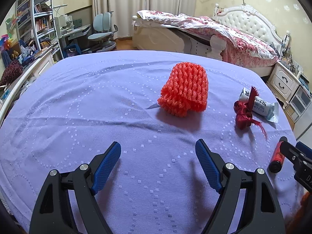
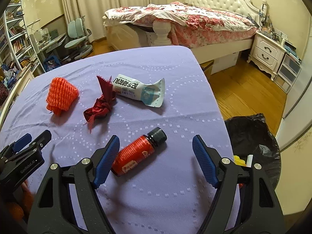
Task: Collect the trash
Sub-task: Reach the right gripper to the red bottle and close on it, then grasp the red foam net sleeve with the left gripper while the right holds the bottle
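On the lavender tablecloth (image 1: 78, 107) an orange foam net sleeve (image 1: 184, 89) lies ahead of my left gripper (image 1: 158, 146), which hovers open and empty well short of it. To its right are a knotted dark red ribbon (image 1: 243, 115) and a white printed wrapper (image 1: 259, 105). A small red bottle with a black cap (image 2: 134, 154) lies on its side between the spread fingers of my right gripper (image 2: 155, 139), close against the left pad (image 2: 107, 156); the right pad stands well clear. The net (image 2: 62, 95), ribbon (image 2: 101, 105) and wrapper (image 2: 138, 89) lie beyond it.
A black trash bag (image 2: 251, 138) stands open beside the table's right edge, something yellow (image 2: 238, 159) inside. My left gripper (image 2: 33, 138) shows at the right wrist view's left edge. Behind are a bed (image 2: 195, 23), a nightstand (image 2: 267, 54), a desk chair (image 1: 103, 31) and bookshelves (image 1: 37, 23).
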Motion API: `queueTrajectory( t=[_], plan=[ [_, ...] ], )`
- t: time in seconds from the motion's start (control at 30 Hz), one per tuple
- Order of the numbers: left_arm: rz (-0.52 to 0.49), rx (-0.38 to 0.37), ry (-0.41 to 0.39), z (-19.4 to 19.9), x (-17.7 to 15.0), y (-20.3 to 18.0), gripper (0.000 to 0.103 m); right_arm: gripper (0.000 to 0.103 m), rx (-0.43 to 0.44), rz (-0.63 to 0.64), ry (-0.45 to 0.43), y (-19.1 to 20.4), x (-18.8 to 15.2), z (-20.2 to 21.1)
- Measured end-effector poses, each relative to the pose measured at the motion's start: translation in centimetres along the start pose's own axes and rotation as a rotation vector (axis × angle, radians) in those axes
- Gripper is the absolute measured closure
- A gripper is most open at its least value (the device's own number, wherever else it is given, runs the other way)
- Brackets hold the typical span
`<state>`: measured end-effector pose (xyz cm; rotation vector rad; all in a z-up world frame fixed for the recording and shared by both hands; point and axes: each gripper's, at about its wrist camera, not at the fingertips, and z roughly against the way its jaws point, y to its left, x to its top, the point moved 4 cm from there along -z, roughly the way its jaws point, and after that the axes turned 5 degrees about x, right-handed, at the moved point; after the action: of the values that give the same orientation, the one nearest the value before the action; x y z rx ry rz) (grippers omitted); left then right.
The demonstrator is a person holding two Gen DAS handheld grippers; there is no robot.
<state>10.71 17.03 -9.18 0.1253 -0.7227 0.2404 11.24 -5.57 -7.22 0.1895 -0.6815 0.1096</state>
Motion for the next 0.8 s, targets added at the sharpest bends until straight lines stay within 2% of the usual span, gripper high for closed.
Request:
queueTrajectory(
  t=[0.13, 0.27, 0.47, 0.63, 0.8],
  plan=[
    [0.008, -0.013, -0.002, 0.1, 0.0, 0.2, 0.024, 0.031, 0.02, -0.016, 0.027, 0.2, -0.3, -0.2],
    [0.01, -0.019, -0.001, 0.0, 0.0, 0.2, 0.024, 0.054, 0.057, -0.011, 0.06, 0.9, -0.7, -0.8],
    [0.003, -0.015, 0.002, 0.0, 0.1, 0.1, 0.024, 0.073, 0.061, 0.008, 0.05, 1.3, -0.6, -1.4],
    [-0.009, -0.014, 0.008, -0.1, 0.2, -0.2, 0.024, 0.078, 0.077, 0.011, 0.051, 1.3, -0.3, -1.8],
    [-0.02, -0.017, 0.006, -0.3, 0.4, -0.4, 0.024, 0.076, 0.071, 0.05, 0.067, 1.6, -0.6, -1.5]
  ],
)
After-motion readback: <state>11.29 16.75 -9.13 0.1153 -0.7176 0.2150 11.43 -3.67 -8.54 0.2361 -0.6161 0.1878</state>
